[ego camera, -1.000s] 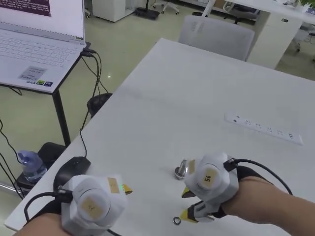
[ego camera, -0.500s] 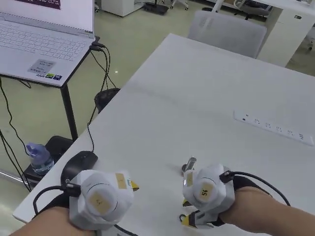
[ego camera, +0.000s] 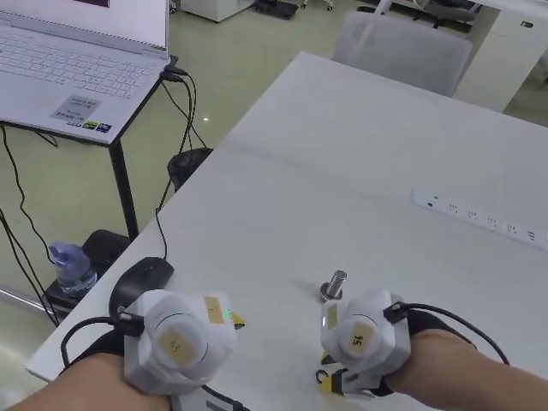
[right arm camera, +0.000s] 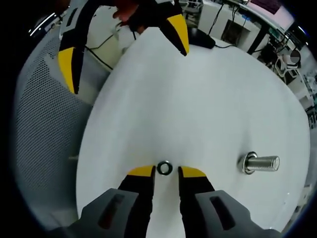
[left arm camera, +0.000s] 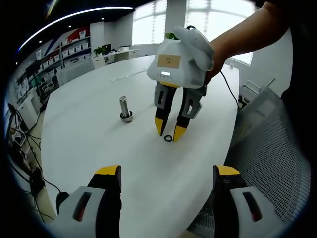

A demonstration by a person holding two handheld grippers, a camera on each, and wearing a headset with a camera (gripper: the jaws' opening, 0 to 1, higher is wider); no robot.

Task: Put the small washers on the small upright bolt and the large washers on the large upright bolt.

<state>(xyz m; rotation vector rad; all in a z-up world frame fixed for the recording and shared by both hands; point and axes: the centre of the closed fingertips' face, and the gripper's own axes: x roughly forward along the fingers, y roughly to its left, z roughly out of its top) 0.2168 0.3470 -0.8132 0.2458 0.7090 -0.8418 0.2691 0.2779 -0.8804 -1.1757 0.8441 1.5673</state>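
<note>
White worktop (ego camera: 360,171): we see it carrying one upright bolt, one small washer and a power strip (ego camera: 479,224) towards its far right side.
Upright bolt (ego camera: 334,285): a steel bolt standing with its shank up and a wider collar at its foot. In the head view it is just beyond the right gripper. We cannot tell whether it is the small or the large one.
Washer (right arm camera: 164,167): a small metal ring lying flat on the worktop, near the bolt but apart from it, right at the tips of the right gripper.
Right gripper (right arm camera: 166,172): pointed down at the worktop with its jaws only narrowly parted, one yellow tip on either side of the washer. We cannot tell whether the tips touch the ring.
Left gripper (left arm camera: 167,171): held at the worktop's near edge with its jaws spread wide, facing the right gripper and the washer.
Surroundings: a laptop (ego camera: 68,68) on a side stand to the left, a dark mouse (ego camera: 141,278) at the worktop's near corner, a water bottle (ego camera: 73,270) on the floor, and a grey chair (ego camera: 402,47) at the far end.
</note>
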